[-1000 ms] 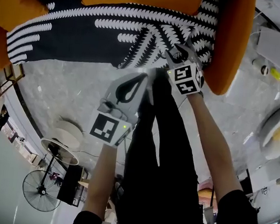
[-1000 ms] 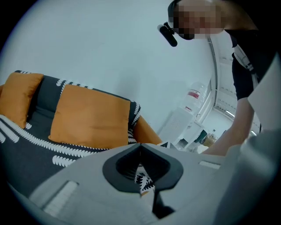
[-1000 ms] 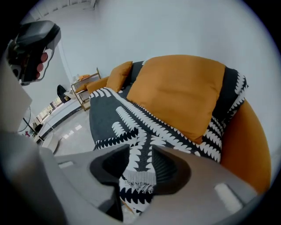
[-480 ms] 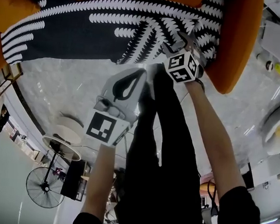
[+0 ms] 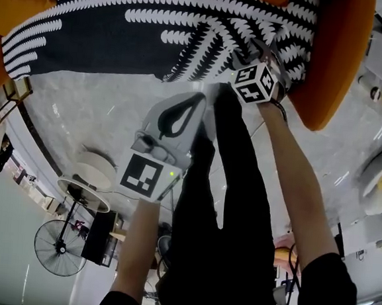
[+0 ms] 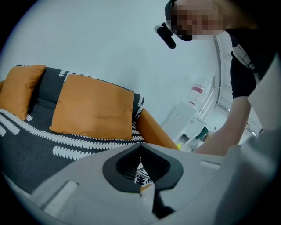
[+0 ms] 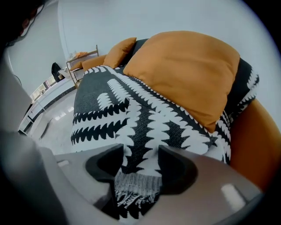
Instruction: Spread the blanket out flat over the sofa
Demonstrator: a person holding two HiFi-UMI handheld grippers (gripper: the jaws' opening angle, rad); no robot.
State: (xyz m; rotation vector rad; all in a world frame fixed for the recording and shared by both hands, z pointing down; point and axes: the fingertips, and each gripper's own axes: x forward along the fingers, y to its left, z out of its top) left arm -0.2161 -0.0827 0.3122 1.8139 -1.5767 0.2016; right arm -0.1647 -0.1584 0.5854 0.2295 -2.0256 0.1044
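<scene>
A black blanket with white leaf stripes (image 5: 141, 38) lies over the seat of the orange sofa (image 5: 332, 61). Its fringed corner hangs over the front edge by the right armrest. My right gripper (image 5: 251, 55) is at that corner. In the right gripper view the fringe (image 7: 136, 186) lies between the jaws of the right gripper (image 7: 139, 154), which stand apart and are closing. My left gripper (image 5: 194, 102) hangs over the floor in front of the sofa. In the left gripper view the left gripper (image 6: 140, 151) has its jaws together and holds nothing. An orange cushion (image 7: 189, 70) leans on the backrest.
The person's black-clad legs (image 5: 218, 217) stand on grey marble floor just before the sofa. A standing fan (image 5: 59, 250) and a round white table (image 5: 85, 186) are behind to the left. A wooden rack (image 5: 10, 96) is at far left, a white round table (image 5: 381, 178) at right.
The right gripper has moved slightly toward the sofa at the blanket's corner and its jaws have parted. The left gripper has barely shifted.
</scene>
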